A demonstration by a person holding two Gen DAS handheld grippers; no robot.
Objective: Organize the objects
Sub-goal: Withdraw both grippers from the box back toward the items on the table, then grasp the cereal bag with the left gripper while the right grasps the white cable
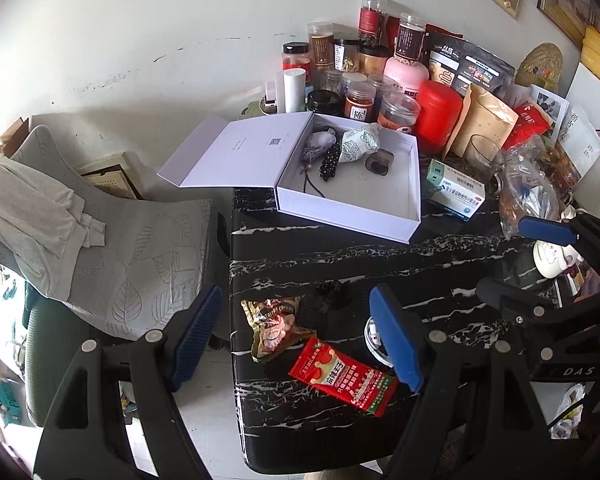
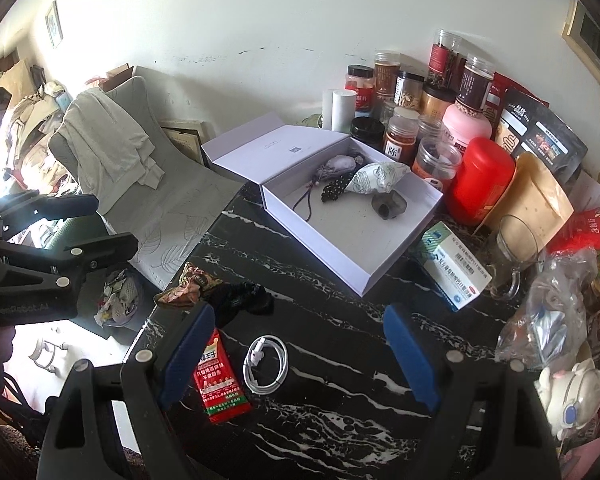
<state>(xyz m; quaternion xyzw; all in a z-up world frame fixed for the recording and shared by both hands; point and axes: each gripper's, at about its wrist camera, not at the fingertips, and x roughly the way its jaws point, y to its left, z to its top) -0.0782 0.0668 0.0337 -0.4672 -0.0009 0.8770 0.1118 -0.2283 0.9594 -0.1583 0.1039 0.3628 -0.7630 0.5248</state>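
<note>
Left wrist view: a grey leaf-patterned chair was seen left of the black white-veined marble table.
Left gripper: its blue-padded fingers were spread wide, nothing gripped.
Snack packets: a crumpled brown packet and a flat red packet were laid between the pads, touching.
White cardboard box: left open behind, small pouches inside.
Right gripper: held wide and empty over a coiled white cable.
</note>
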